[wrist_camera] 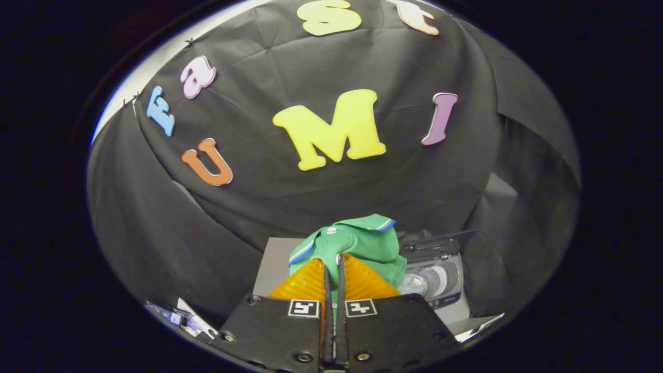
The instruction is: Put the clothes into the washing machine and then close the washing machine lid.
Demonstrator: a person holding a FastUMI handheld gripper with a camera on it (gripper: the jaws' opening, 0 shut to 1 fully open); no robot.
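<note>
Green cloth, a small shirt (357,246) with a blue-and-white edged collar and a pale button, bunched up and pinched at the very tips of the gripper (334,269). Fingers (305,282) pressed almost together, only a thin slit left between, a sliver of green fabric caught in that slit, so clamped on the shirt from both sides. Bulk of the garment humped up just ahead of and above the fingertips, hanging free of the surface below, blocking much of what lies straight beyond. Past the shirt and off to the right of the fingers, a small toy-like washing machine (435,277) on the grey table (274,261), its drum a round silvery opening facing up and forward, partly hidden on its near-left side by the folds of the shirt. Dark lid (437,241) raised behind the drum, tilted back, standing open. Shirt near the machine but apart from the drum, not inside. Black draped cloth wall (259,207) behind everything, creased and sagging, closing off the back and both sides. Down to the left of the fingers, beside the table's edge, some small cluttered bits (186,321), too blurred to tell apart. To the lower right, a pale flat strip (479,326) at the table's corner, unclear what.
</note>
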